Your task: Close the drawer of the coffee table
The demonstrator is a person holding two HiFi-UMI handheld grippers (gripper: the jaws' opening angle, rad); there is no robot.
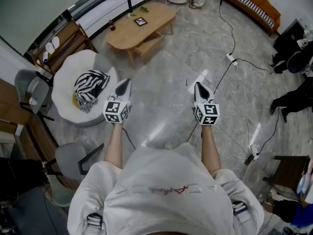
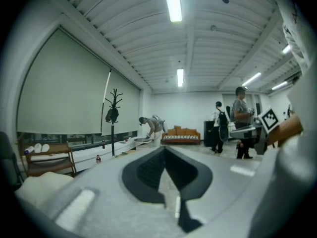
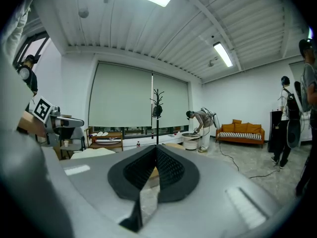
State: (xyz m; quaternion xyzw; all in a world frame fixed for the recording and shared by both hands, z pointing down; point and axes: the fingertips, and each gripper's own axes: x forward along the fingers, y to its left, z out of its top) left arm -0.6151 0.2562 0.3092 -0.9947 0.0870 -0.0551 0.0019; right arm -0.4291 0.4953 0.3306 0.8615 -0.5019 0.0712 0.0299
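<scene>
Nothing was done yet: the left gripper (image 1: pixel 126 83) and right gripper (image 1: pixel 197 85) (both shut, empty) hung far from the coffee table (image 1: pixel 142 26), its drawer (image 1: pixel 149 41) seemingly open.

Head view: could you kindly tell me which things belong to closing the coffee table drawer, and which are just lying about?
For the job: coffee table; its pulled-out drawer; left gripper and right gripper, jaws shut, both empty.

Lying about: striped cushion; bottle; picture frame; sofa; cables.
</scene>
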